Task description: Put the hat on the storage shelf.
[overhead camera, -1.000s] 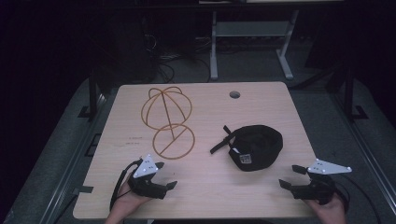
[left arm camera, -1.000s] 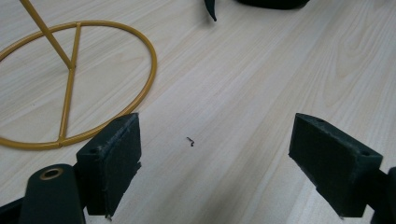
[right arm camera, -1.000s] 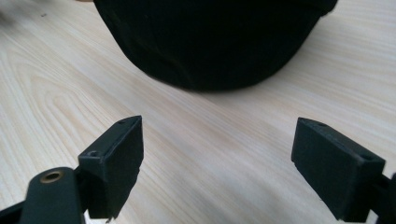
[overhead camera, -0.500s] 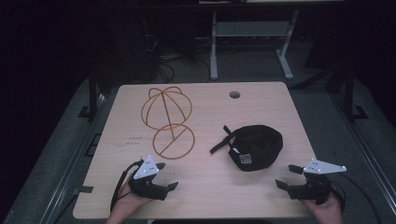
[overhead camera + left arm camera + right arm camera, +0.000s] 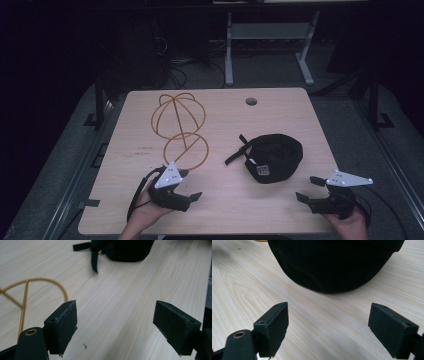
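While both wide-open, the right claw (image 5: pixel 306 188) faces the black cap (image 5: pixel 274 157).

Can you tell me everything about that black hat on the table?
The black cap looks like soft cloth. It lies upside down on the wooden table, its hollow facing up, with a small white label inside. A black strap trails from it toward the gold wire stand, without touching it. Neither tool touches the cap; the right tool is open and pointed at it.
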Available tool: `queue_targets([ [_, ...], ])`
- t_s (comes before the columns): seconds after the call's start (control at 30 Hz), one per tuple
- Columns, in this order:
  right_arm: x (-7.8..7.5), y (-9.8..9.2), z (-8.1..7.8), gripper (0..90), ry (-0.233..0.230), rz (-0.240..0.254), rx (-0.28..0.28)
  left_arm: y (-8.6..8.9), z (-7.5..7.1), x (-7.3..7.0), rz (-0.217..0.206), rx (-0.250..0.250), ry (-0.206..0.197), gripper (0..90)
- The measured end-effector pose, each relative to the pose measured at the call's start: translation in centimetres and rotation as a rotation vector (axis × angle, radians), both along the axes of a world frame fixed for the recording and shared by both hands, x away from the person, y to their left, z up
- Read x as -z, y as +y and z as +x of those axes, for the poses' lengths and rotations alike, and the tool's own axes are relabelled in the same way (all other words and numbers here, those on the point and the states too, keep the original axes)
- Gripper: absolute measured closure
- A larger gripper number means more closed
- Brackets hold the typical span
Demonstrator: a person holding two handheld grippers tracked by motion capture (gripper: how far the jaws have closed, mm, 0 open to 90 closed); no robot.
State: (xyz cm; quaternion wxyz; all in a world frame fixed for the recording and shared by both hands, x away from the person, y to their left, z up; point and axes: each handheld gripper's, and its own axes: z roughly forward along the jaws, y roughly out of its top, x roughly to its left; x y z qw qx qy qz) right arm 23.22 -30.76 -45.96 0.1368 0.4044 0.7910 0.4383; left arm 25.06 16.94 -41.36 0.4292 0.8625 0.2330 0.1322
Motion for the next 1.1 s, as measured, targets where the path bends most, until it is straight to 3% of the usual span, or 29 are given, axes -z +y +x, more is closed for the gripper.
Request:
queue_targets([
  [0.27, 0.0, 0.0, 0.0, 16.0, 0.004, 0.002, -0.004, -2.8, 0.9, -1.1, 0.021, 0.081, 0.017, 20.1],
  [1.1, 0.0, 0.0, 0.0, 16.0, 0.004, 0.015, -0.012, -9.5, 3.3, -3.5, 0.040, 0.225, 0.015, 23.0],
])
